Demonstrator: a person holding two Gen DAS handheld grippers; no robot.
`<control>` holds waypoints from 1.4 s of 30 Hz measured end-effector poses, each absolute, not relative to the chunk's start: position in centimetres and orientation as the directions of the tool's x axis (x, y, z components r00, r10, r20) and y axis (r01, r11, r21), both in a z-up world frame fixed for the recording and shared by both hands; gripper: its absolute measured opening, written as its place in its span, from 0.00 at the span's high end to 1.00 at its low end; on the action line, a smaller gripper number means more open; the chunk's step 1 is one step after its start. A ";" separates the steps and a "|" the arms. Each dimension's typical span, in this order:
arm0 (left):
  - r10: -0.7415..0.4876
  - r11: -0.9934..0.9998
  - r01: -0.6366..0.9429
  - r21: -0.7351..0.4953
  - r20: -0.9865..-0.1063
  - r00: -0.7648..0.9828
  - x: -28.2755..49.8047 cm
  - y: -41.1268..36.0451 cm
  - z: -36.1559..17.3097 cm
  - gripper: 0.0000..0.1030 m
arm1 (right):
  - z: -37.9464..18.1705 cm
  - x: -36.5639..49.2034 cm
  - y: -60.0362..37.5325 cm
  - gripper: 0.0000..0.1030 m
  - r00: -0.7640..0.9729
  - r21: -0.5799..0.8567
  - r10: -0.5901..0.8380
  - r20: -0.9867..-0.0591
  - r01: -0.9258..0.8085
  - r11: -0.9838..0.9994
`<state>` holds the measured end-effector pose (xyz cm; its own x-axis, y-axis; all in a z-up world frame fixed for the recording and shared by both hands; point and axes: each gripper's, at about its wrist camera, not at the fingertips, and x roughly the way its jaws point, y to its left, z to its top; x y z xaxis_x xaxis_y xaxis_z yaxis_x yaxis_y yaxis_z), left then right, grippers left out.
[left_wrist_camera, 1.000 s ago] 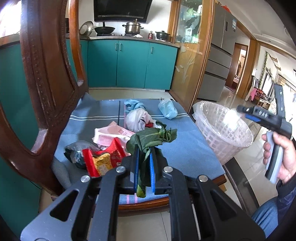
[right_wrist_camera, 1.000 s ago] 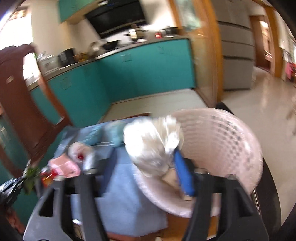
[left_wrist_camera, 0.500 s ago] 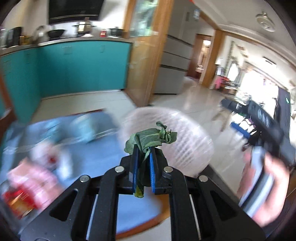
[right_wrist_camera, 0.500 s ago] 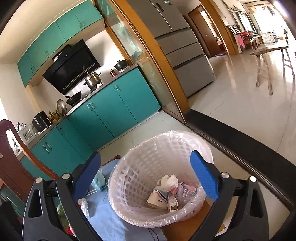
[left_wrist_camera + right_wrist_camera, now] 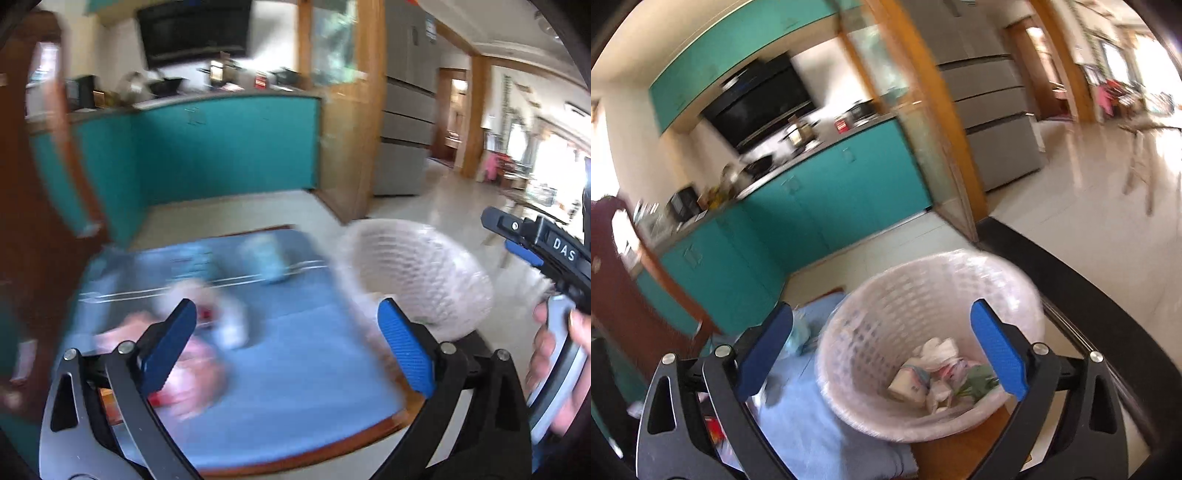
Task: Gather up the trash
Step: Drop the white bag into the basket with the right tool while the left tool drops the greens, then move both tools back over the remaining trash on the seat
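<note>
My left gripper (image 5: 286, 350) is open and empty above the blue cloth (image 5: 303, 362). Blurred trash lies on the cloth: pink and red wrappers (image 5: 192, 362), a white bag (image 5: 207, 299), a light-blue wad (image 5: 267, 260). The white lined basket (image 5: 417, 273) stands at the cloth's right edge. My right gripper (image 5: 882, 350) is open and empty over the basket (image 5: 886, 332), which holds a small carton (image 5: 910, 380), white tissue (image 5: 940, 349) and green leaves (image 5: 977, 378). The right gripper also shows in the left wrist view (image 5: 517, 236).
A dark wooden chair back (image 5: 33, 221) rises at the left. Teal cabinets (image 5: 221, 147) and a fridge (image 5: 993, 122) stand behind. A black table edge (image 5: 1089, 295) runs to the right of the basket, over a shiny tiled floor (image 5: 1108, 221).
My left gripper swung over the basket, opened and let go of the green leaves, which now lie in the basket; it has swung back left. The right gripper dropped its white bag earlier and stays open.
</note>
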<state>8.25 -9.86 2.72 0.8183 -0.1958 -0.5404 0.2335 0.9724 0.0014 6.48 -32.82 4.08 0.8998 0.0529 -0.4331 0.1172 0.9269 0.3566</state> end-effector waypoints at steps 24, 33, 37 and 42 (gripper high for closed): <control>-0.047 0.998 0.013 -0.058 -0.629 0.776 3.6 2.4 -0.8 0.04 | 0.8 4.4 -14.2 0.08 0.771 0.131 0.289 -0.567 -0.262 0.956; -0.030 0.999 -0.003 -0.050 -0.650 0.760 4.4 2.2 -1.7 0.04 | 0.9 4.4 -14.7 0.08 0.771 0.134 0.289 -0.567 -0.260 0.956; -0.026 0.999 -0.004 -0.045 -0.653 0.757 4.5 2.1 -1.8 0.04 | 1.0 4.4 -14.9 0.08 0.772 0.135 0.289 -0.567 -0.258 0.957; -0.025 0.999 -0.002 -0.040 -0.658 0.752 4.6 1.8 -1.9 0.04 | 0.9 4.4 -15.1 0.08 0.772 0.135 0.287 -0.567 -0.257 0.957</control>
<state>4.60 1.84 -1.90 0.7524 -0.0247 -0.6582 -0.0020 0.9992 -0.0398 4.36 -15.08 0.94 0.7718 0.2873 -0.5673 -0.2572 0.9569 0.1346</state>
